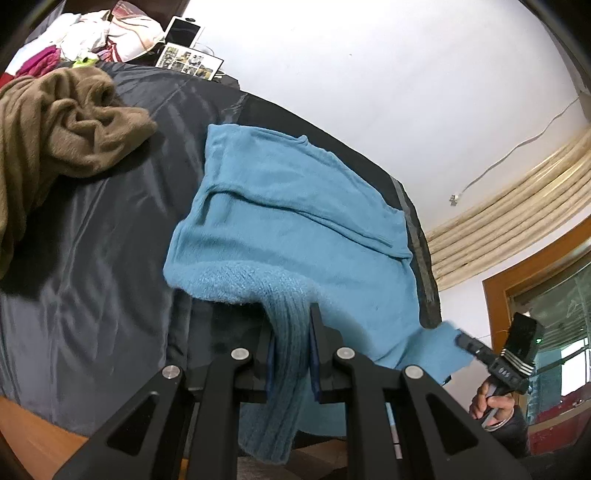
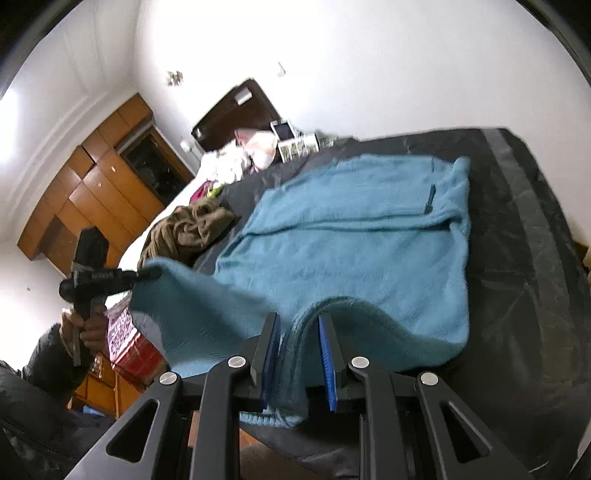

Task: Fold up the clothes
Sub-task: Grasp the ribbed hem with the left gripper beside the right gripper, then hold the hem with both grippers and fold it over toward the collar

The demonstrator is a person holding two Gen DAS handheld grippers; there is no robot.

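Observation:
A blue knit sweater lies spread on the dark grey bed cover, with its near hem raised off the bed. My left gripper is shut on a bunched fold of that hem. In the same view, at the right, my right gripper pinches the hem's other corner. Seen from the right wrist, the sweater spreads away from my right gripper, which is shut on a fold of the hem. At the left of that view my left gripper lifts the other corner.
A crumpled brown garment lies on the bed beyond the sweater. Farther back are a pile of clothes, a photo frame and a wooden wardrobe. A person's hand holds the left gripper's handle.

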